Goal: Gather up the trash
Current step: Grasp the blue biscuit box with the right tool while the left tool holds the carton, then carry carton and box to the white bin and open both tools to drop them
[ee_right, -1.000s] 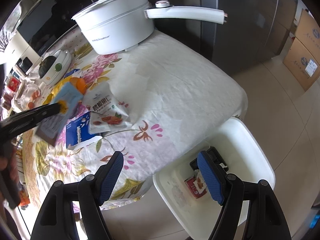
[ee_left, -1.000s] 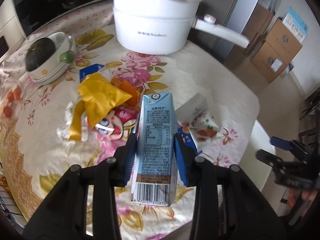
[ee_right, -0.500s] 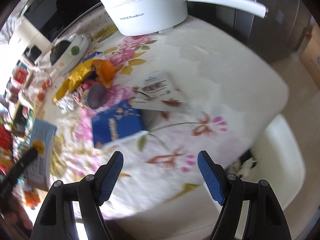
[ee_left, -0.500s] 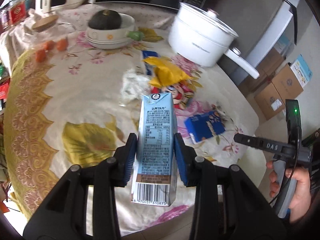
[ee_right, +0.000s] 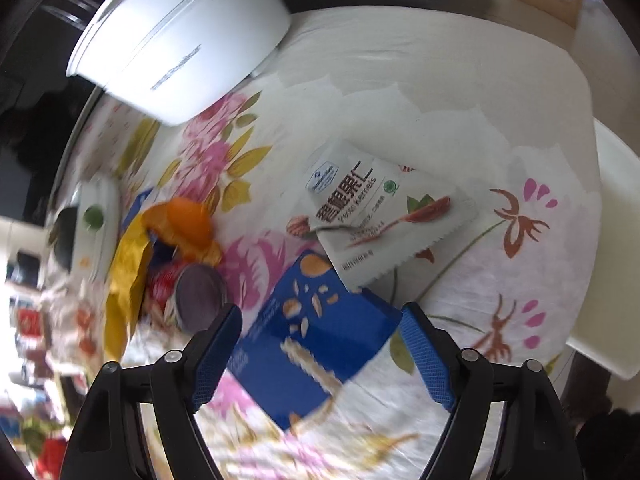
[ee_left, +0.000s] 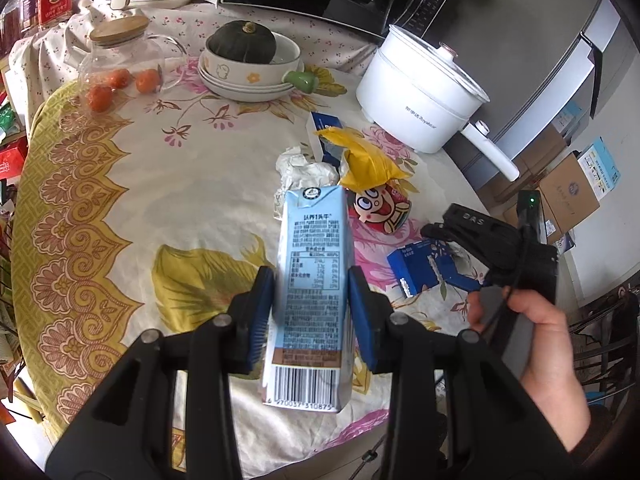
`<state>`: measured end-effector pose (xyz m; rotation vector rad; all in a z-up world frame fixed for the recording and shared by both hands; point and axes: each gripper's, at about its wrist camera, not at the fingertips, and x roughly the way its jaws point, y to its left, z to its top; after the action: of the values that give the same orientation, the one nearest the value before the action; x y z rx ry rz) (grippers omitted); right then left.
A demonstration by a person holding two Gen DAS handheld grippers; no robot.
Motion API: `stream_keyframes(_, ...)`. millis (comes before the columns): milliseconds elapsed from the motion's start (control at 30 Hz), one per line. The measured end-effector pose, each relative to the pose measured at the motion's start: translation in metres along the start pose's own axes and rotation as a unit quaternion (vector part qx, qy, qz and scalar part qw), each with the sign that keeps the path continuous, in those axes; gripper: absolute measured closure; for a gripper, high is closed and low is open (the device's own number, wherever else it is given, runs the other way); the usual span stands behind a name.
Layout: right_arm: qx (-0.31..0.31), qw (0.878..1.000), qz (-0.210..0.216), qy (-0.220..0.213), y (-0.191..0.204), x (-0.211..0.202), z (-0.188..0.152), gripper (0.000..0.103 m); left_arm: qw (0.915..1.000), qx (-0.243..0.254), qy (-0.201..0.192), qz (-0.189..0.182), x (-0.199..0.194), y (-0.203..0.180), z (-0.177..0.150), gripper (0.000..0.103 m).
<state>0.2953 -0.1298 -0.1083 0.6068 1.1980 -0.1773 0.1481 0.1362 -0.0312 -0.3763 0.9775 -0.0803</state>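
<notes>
The surface (ee_left: 168, 184), under a flowered cloth, carries everything, and the white pot (ee_left: 420, 92) serves as landmark. Nearer the camera than the pot, the left tongs (ee_left: 310, 312) are clenched on a pale blue carton (ee_left: 312, 264), blue pads pressing its two sides, the carton upright and lifted clear of the cloth. Left of the pot a bowl stack (ee_left: 252, 68) holds a dark squash (ee_left: 242, 42). In front of the pot lies the litter heap: a yellow wrapper (ee_left: 368, 160), a crumpled tissue (ee_left: 308, 168) and a cartoon can (ee_left: 382, 210).

Further toward the near edge from the pot, the right tongs (ee_right: 320, 344) hang over a blue box (ee_right: 316, 332); a hand (ee_left: 548, 344) grips their handle. Their jaws have just been opening and stand released, wide on either side of the box, pads not pressing it; whether they touch it cannot be told through the blur. The box lies flat, its far corner under a white nut packet (ee_right: 380, 224). The can's purple end (ee_right: 198, 296) lies just beside the left pad, crowding that side. A white bin (ee_right: 616, 252) sits past the surface's edge, right of the packet.
</notes>
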Motion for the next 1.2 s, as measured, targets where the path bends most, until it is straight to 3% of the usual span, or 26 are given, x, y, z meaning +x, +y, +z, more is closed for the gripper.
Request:
stream_keyframes(167, -0.072, 0.995, -0.063, -0.03, 0.02, 0.006, -0.011, 0.017, 0.9999, -0.015, 0.005, -0.004, 0.002, 0.009, 0.0, 0.063)
stream_keyframes(300, -0.117, 0.99, -0.071, -0.041, 0.02, 0.004, -0.023, 0.017, 0.9996, -0.022, 0.01, -0.016, 0.003, 0.007, -0.001, 0.063)
stream_keyframes(467, -0.176, 0.983, -0.053, -0.024, 0.013, -0.003, -0.034, 0.019, 0.9996, -0.008, 0.014, -0.022, 0.002, -0.002, -0.004, 0.063)
stream_keyframes(667, -0.302, 0.953, -0.016, 0.008, 0.012, -0.015, -0.05, 0.03, 0.9995, 0.004, 0.02, -0.024, 0.002, -0.011, -0.011, 0.063)
stream_keyframes(933, -0.342, 0.94, -0.003, -0.004, 0.008, -0.038, -0.052, 0.035, 0.9993, 0.013, 0.032, -0.012, 0.009, -0.012, -0.019, 0.063)
stream_keyframes(1200, -0.345, 0.938, 0.023, -0.024, 0.001, -0.072, -0.046, 0.036, 0.999, 0.012, 0.022, -0.036, 0.008, -0.023, -0.02, 0.063)
